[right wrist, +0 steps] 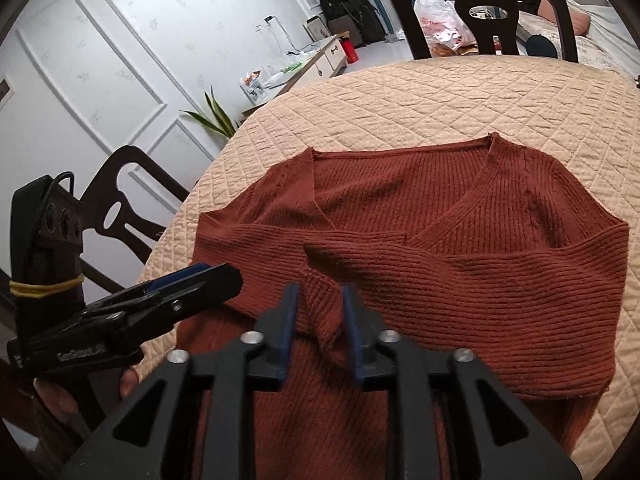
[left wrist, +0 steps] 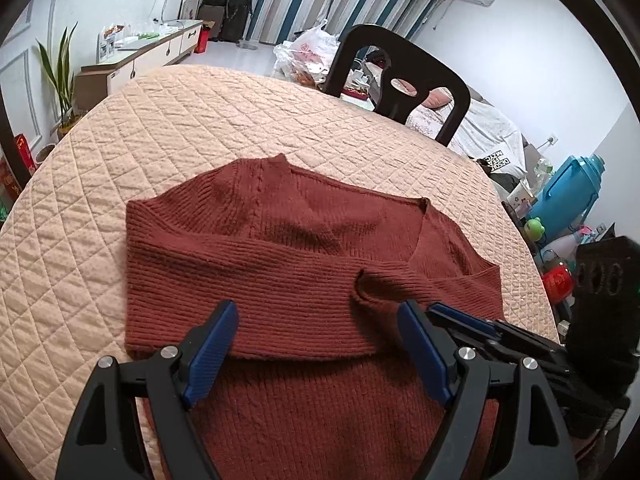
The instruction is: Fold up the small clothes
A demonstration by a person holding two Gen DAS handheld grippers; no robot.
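Left wrist view: the rust-red knit sweater (left wrist: 304,264) is lying flat on the quilted peach table cover (left wrist: 200,120), V-neck toward the far side, both sleeves folded across the chest. The left gripper (left wrist: 316,344) is hovering over the sweater's near part with jaws spread wide, nothing between the blue pads. The sleeve cuff (left wrist: 372,284) is lying just beyond its right finger. The right gripper (left wrist: 480,324) is entering from the right edge. Wide bare cover is showing to the left and far side of the sweater; a black chair (left wrist: 400,80) is standing at the far table edge.

Right wrist view: the right gripper (right wrist: 318,320) is straddling the cuff (right wrist: 324,308); its jaws are standing partly apart, the knit sitting loose between the pads, apparently not pinched. The left gripper (right wrist: 192,284) is reaching in from the left, over the sweater's left edge. Open cover is lying beyond the neckline and on the right; a second chair (right wrist: 120,208) is standing near the table's left rim.
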